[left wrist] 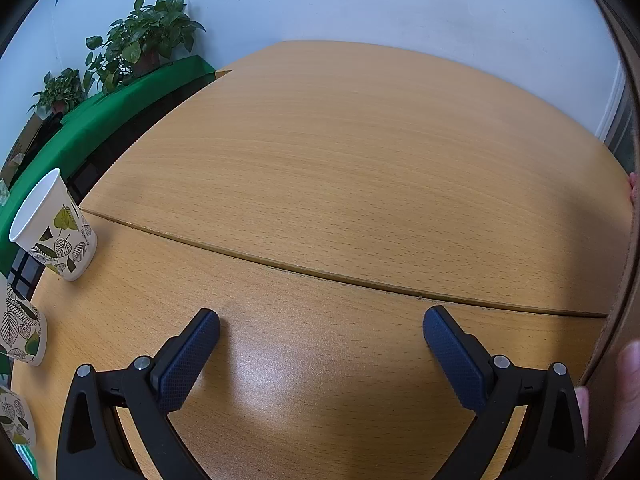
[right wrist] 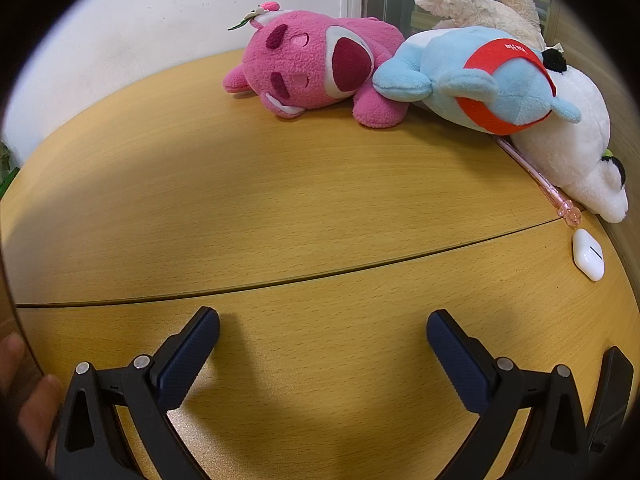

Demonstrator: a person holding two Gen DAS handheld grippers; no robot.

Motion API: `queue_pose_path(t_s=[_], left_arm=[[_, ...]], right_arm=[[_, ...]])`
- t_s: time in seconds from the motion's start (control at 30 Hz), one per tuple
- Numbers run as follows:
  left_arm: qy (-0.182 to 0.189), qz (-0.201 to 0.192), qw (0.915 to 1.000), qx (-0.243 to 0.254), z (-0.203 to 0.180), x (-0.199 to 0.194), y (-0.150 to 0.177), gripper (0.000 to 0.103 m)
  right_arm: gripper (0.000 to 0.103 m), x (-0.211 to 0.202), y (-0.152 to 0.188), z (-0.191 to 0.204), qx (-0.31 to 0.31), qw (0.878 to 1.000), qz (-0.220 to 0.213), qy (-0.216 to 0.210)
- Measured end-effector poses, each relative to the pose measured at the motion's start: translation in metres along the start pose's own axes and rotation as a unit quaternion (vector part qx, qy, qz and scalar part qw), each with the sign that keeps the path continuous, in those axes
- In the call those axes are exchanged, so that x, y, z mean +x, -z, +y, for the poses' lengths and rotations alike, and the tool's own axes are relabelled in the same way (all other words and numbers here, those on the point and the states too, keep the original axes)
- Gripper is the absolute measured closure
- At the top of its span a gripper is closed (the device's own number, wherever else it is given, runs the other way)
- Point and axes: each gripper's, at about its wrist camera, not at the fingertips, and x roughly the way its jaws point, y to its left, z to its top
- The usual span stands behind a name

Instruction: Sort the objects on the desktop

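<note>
Both units idle, nothing grabbed yet. Left hand-held gripper (left wrist: 321, 326) has its jaws spread wide and empty over bare bench (left wrist: 340, 160), pointed at a stretch with nothing on it; that reads as a neutral start pose, not an approach. Its only nearby candidates are 3 leaf-print paper cups along the left edge: an upright paper cup (left wrist: 54, 226) near the corner, a second cup (left wrist: 22, 334) closer in, and a third cup (left wrist: 14, 420) mostly cut off by the frame. They stand in a rough line, so possibly already grouped, can't confirm. Right hand-held gripper (right wrist: 323, 326) is equally wide open, empty, low over the bench with the clutter ahead and to its right. Pink plush (right wrist: 304, 68) lies on its side at the far edge, blue plush (right wrist: 480, 80) lies against it, white plush (right wrist: 568, 148) touches the blue one, cream plush (right wrist: 472, 0) sits behind them. Pink pen (right wrist: 536, 176) runs out from under the blue and white plushes, so I'd clear a plush first. White earbud case (right wrist: 588, 254) sits free just past the pen tip, the easiest first pick. Sorting looks basically unstarted on this side.
</note>
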Motion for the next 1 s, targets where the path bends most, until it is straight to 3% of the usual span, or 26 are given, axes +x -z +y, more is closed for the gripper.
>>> queue_pose_path(t_s=[1.0], left_arm=[[0.001, 0.000, 1.0000, 0.000, 0.0006, 0.0020, -0.0006, 0.000]], right_arm=[[0.000, -0.0001, -0.0018, 0.0017, 0.001, 1.000, 0.000, -0.001]])
